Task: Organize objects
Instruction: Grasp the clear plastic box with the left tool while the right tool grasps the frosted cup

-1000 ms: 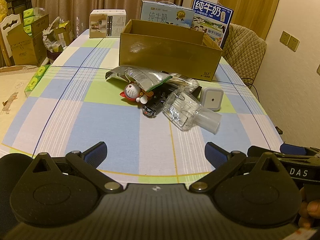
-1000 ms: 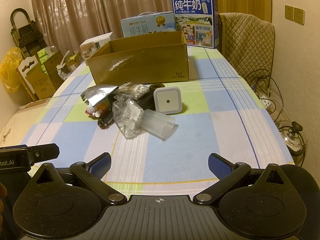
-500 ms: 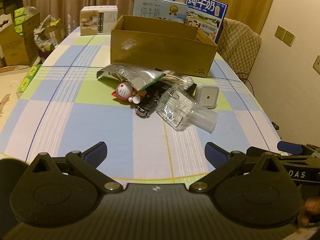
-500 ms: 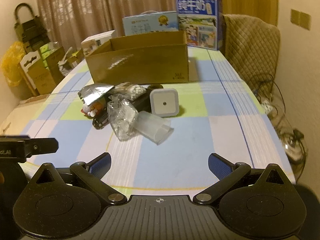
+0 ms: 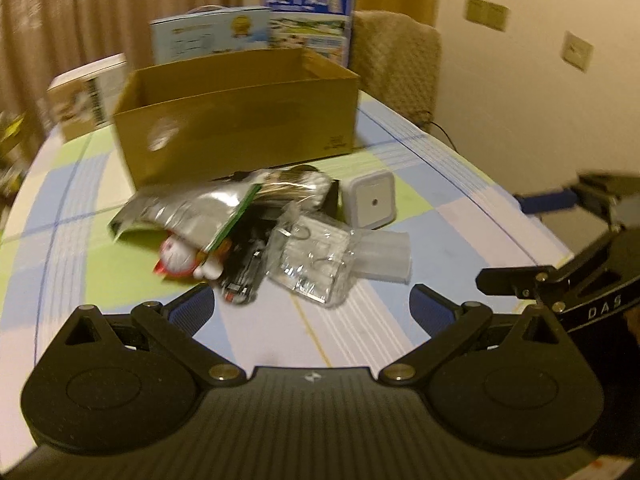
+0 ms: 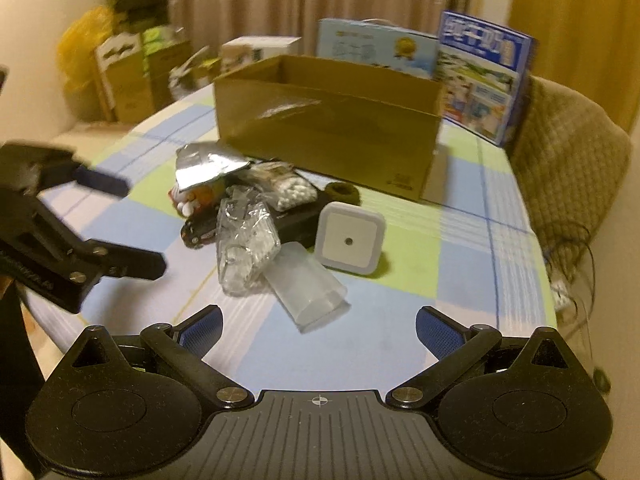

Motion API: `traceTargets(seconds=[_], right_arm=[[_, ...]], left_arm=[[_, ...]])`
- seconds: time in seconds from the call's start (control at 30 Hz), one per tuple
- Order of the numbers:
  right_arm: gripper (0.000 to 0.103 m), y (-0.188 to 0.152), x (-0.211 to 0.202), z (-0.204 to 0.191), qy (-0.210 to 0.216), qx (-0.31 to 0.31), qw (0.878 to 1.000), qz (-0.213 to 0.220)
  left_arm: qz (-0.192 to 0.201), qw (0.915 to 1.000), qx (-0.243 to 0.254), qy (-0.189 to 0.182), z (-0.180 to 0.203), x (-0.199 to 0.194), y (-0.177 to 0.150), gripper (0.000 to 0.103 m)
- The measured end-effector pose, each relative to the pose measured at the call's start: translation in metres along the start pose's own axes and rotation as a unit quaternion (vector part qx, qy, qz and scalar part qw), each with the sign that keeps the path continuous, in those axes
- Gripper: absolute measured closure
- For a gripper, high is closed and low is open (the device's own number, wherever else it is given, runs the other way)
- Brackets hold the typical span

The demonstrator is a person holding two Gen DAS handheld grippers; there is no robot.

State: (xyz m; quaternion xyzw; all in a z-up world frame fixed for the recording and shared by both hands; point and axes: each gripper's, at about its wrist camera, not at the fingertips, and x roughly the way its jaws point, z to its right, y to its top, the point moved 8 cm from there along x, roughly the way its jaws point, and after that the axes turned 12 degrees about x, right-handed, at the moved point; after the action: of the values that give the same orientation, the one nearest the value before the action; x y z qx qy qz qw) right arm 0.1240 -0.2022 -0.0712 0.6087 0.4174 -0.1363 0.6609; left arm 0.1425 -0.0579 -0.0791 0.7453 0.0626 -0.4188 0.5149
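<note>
A small heap lies mid-table in front of an open cardboard box (image 5: 240, 120) (image 6: 328, 128). In it are a silver foil pouch (image 5: 188, 208) (image 6: 208, 164), a red-and-white cat figurine (image 5: 180, 258), a black toy car (image 5: 244, 276) (image 6: 200, 228), a crinkled clear packet (image 5: 312, 256) (image 6: 246, 240), a frosted plastic cup on its side (image 5: 384, 254) (image 6: 308, 288), a white square night light (image 5: 370, 204) (image 6: 348, 242) and a bag of cotton swabs (image 6: 292, 190). My left gripper (image 5: 312, 312) is open just short of the heap. My right gripper (image 6: 318, 330) is open near the cup.
Two milk cartons (image 5: 308, 20) (image 6: 480, 76) and a white box (image 5: 88, 96) stand behind the cardboard box. A padded chair (image 6: 568, 152) is at the table's right side, with cables beside it. Stacked boxes and bags (image 6: 128, 72) fill the far left corner.
Both grippers have moved forward toward the heap, which now looks larger. The left has swung rightward, the right leftward. Both stay open and the objects have not moved.
</note>
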Motion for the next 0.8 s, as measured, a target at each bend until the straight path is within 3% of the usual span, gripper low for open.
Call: traceTargets(seconds=[0.1,0.17,0.37,0.5,0.6,0.8], right_arm=[[0.004,0.002,0.018,-0.002,0.019,-0.031,0.999,-0.010],[0.014,0.003,0.031,-0.003,0.026,-0.053,0.998,-0.020],[0.025,0.006,0.073,0.001,0.040,-0.095,0.994,-0.047],[0.030,0.006,0.093,-0.002,0.055,-0.126,0.988,-0.070],[0.039,0.009,0.103,-0.002,0.066,-0.115,0.988,-0.082],[0.051,0.005,0.113,-0.003,0.058,-0.130,0.985,-0.095]], left_arm=[[-0.001,0.9993,0.035,-0.010,-0.003,0.021,0.002,0.001],[-0.003,0.9983,0.056,-0.016,-0.004,0.035,0.001,0.001],[-0.007,0.9937,0.105,-0.037,-0.003,0.071,-0.005,0.001],[-0.002,0.9924,0.115,-0.043,-0.005,0.086,-0.006,0.002],[-0.001,0.9918,0.119,-0.048,-0.007,0.094,-0.007,0.006],[0.005,0.9886,0.136,-0.065,-0.004,0.103,-0.006,0.009]])
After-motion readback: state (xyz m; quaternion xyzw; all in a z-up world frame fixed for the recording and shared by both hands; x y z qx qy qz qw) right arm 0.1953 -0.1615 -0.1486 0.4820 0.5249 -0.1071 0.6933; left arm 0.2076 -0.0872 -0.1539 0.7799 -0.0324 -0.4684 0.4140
